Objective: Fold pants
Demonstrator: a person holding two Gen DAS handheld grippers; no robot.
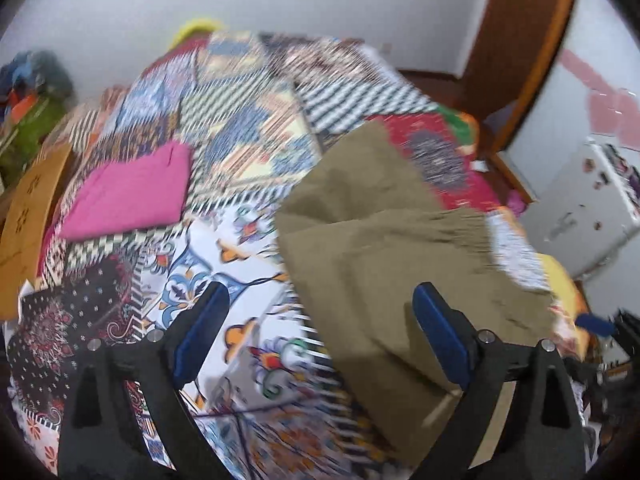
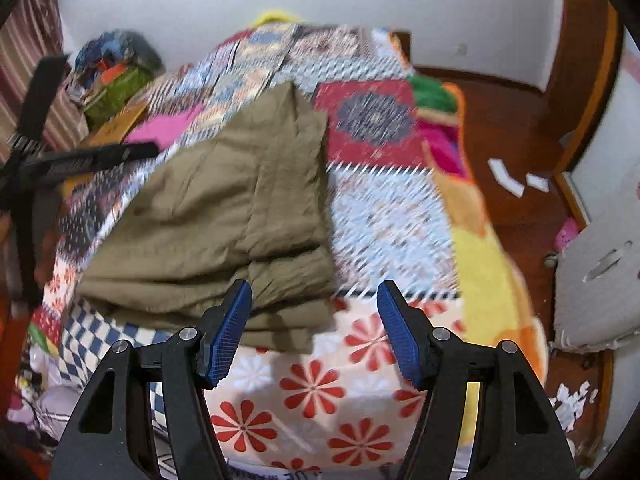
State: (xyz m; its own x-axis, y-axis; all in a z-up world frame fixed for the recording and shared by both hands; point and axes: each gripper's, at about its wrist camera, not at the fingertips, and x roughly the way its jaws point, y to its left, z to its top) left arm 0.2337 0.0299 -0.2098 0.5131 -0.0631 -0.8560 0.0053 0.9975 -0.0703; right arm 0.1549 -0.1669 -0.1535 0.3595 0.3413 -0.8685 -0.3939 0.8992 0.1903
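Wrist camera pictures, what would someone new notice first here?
Olive pants, already folded into a thick bundle, lie in the middle of a loud patchwork bedspread. A folded pink cloth sits farther left on the bed. Both the left gripper and the right gripper hang open, holding nothing.

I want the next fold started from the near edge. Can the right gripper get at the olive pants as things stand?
Probably yes. The right gripper is open, and the olive pants lie on the patchwork bedspread just ahead of its left finger, with nothing lying between them.
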